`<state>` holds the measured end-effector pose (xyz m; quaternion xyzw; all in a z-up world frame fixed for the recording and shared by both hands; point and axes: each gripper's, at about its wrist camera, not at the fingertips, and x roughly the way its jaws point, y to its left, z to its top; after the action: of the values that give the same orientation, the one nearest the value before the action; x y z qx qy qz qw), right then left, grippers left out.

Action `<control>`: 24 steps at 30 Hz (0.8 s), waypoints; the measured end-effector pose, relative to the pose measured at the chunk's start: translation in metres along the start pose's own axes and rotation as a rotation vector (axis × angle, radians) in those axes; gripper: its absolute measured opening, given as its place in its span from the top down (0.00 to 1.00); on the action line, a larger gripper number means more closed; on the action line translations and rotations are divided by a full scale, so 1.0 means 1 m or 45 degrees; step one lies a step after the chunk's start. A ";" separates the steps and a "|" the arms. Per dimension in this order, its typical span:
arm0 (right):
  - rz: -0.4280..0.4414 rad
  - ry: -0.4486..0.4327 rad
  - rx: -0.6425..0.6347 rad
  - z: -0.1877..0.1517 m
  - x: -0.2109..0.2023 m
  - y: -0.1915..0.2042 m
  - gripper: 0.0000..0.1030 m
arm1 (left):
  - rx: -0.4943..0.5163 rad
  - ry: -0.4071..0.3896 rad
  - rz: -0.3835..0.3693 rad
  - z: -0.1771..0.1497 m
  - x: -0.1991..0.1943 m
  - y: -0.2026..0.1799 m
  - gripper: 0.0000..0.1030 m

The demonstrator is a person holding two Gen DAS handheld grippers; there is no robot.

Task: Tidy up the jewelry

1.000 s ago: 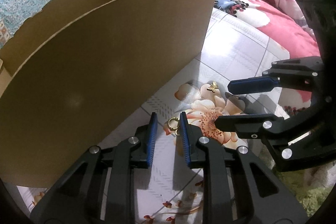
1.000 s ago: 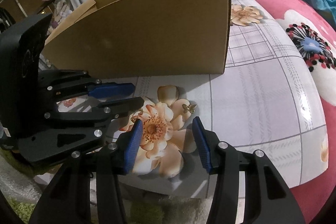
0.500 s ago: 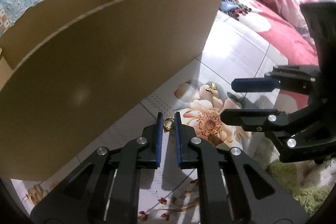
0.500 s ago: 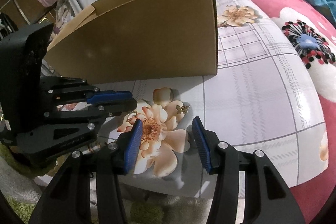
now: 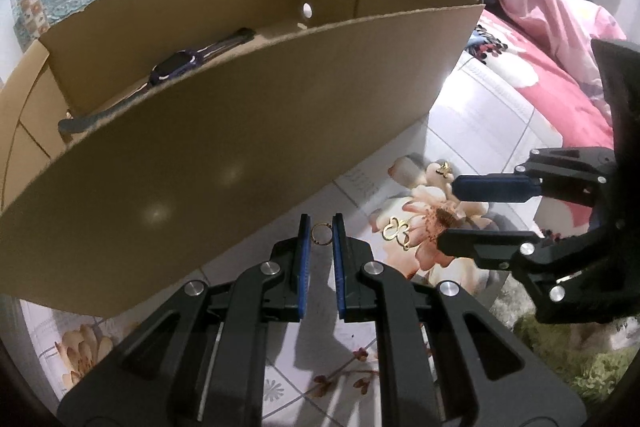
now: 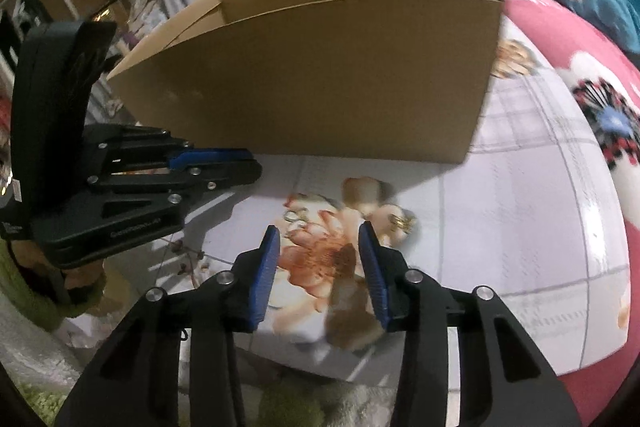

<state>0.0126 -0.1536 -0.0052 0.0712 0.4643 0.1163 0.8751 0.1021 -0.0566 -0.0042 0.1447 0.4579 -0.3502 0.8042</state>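
Observation:
My left gripper [image 5: 320, 227] is shut on a small gold ring [image 5: 320, 234], held between its blue pads in front of the cardboard box [image 5: 248, 131], above the table. A gold butterfly-shaped piece [image 5: 397, 230] lies on the flower print of the table cover. A small gold butterfly earring [image 5: 443, 168] lies further back, also seen in the right wrist view [image 6: 402, 222]. My right gripper [image 6: 318, 247] is open and empty, low over the flower print. A dark watch [image 5: 176, 65] lies inside the box.
The table [image 6: 532, 211] has a white floral cover, with its edge close below the right gripper. A pink bedspread [image 5: 560, 75] with blue clothes lies to the right. Green rug [image 5: 580, 355] shows below the table edge.
My left gripper closed on the gold ring and lifted it up off the table toward the box rim. The right gripper stayed open and shifted slightly.

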 end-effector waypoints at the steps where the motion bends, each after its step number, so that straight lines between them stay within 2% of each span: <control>1: 0.003 0.004 -0.013 0.001 0.002 0.002 0.64 | 0.001 0.001 -0.001 -0.001 0.000 0.000 0.91; 7: -0.009 0.023 -0.096 0.010 0.016 0.012 0.65 | 0.000 -0.002 -0.005 -0.003 0.001 0.005 0.91; 18: -0.072 0.042 -0.204 0.014 0.030 0.025 0.82 | -0.011 -0.002 -0.010 -0.005 0.003 0.006 0.91; 20: -0.088 0.048 -0.225 0.015 0.031 0.027 0.89 | -0.012 -0.001 -0.012 -0.006 0.003 0.007 0.91; 24: -0.082 0.049 -0.215 0.017 0.033 0.028 0.89 | -0.013 -0.002 -0.011 -0.006 0.003 0.006 0.91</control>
<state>0.0407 -0.1185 -0.0153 -0.0199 0.4716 0.1281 0.8722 0.1040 -0.0502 -0.0105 0.1384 0.4597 -0.3513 0.8038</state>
